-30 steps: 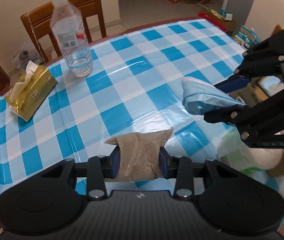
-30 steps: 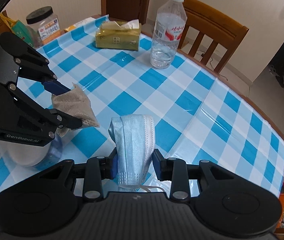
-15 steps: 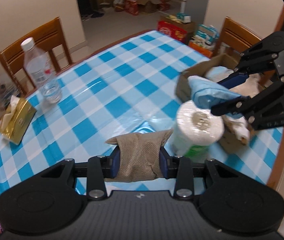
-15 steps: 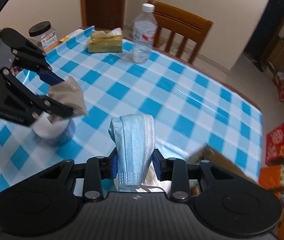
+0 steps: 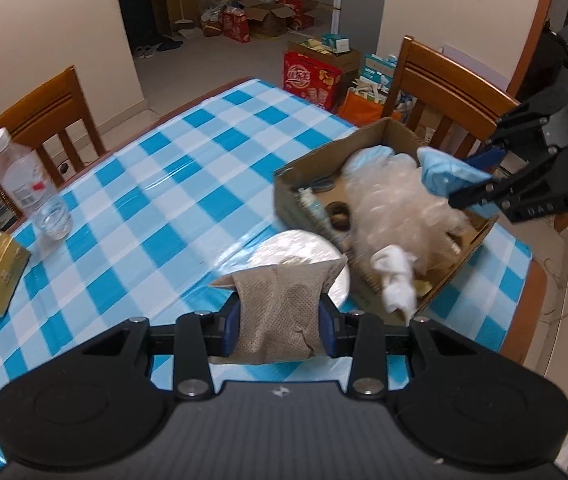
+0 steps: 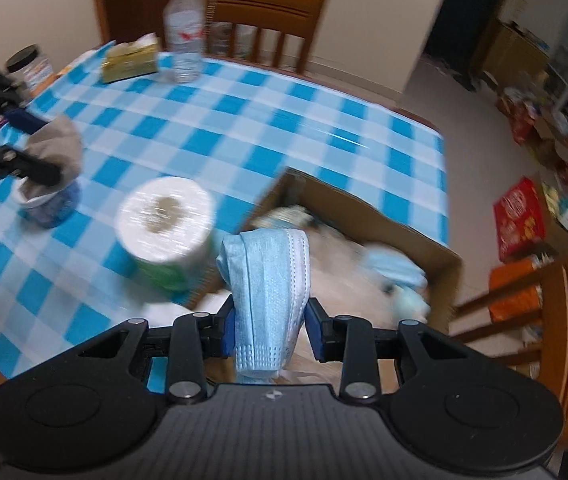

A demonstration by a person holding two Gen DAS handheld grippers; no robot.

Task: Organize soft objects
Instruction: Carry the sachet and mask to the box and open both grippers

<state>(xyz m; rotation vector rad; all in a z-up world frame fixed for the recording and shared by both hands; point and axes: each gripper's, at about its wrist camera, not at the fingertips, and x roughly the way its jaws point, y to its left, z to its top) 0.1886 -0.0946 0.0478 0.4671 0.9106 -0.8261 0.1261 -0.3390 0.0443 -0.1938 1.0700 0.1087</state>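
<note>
Open brown cardboard box [image 5: 388,136]: stiff-walled receptacle, already part-filled with soft items, at 2 o'clock of left gripper [image 5: 279,322] in the left wrist view; directly ahead at 12 to 1 o'clock of right gripper [image 6: 270,330] in the right wrist view. Beige perforated cloth [image 5: 280,308]: light, limp, non-fragile; clamped mid-fold between left pads, upper corners flopping free. Pale blue pleated face mask [image 6: 270,292]: very light, thin, easily slipped; pinched across bunched middle by right pads, top drooping.
</note>
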